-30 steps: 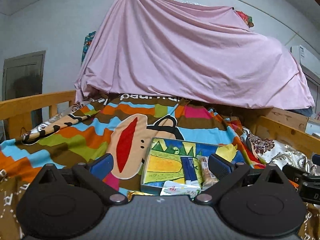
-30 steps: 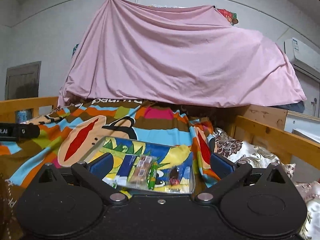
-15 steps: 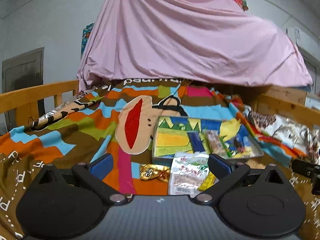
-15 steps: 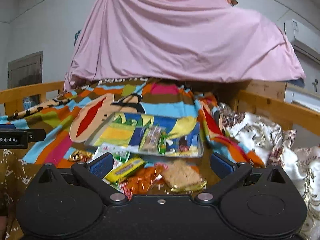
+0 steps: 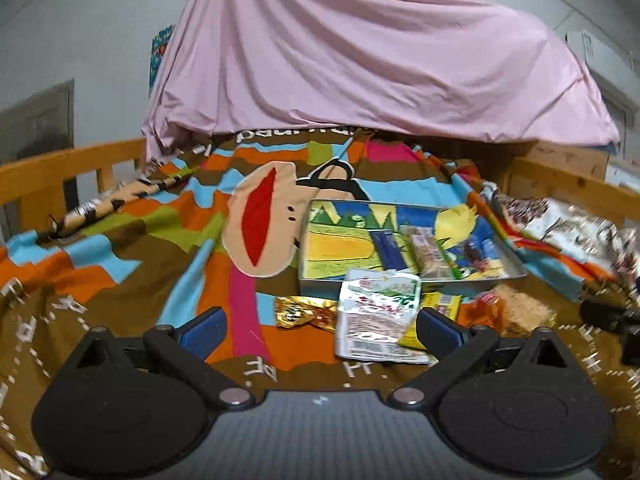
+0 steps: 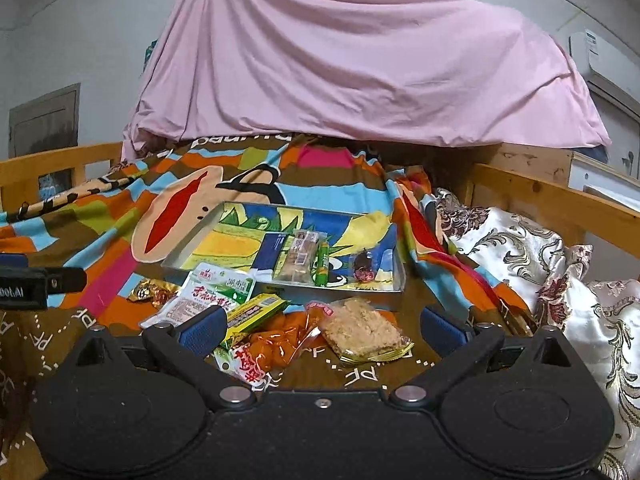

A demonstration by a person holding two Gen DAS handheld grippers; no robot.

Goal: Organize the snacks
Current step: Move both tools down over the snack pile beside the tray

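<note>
A shallow tray [image 6: 394, 278] [image 5: 312, 288] with a bright picture on its floor lies on the bed. Inside it rest a blue packet [image 6: 272, 249], a biscuit bar [image 6: 301, 258], a green stick [image 6: 322, 263] and a small dark red sweet [image 6: 363, 265]. In front of the tray lie loose snacks: a white and green pouch [image 6: 210, 294] [image 5: 378, 314], a gold wrapper [image 5: 302, 312] [image 6: 150, 292], a yellow-green bar [image 6: 254, 312], an orange bag [image 6: 276, 346] and a crumbly cake in clear wrap [image 6: 366, 332]. My left gripper [image 5: 320, 324] and right gripper [image 6: 322, 322] both stand open, hovering before the loose snacks, holding nothing.
The bed is covered by a striped cartoon-monkey blanket [image 5: 132, 240]. Wooden rails run along the left [image 5: 60, 172] and right [image 6: 560, 196]. A pink sheet [image 6: 360, 60] hangs over the far end. Patterned satin pillows [image 6: 560, 280] crowd the right side.
Both grippers have pulled back and tilted down over the second, so the loose snacks in front of the tray have come into view. Both stay open.
</note>
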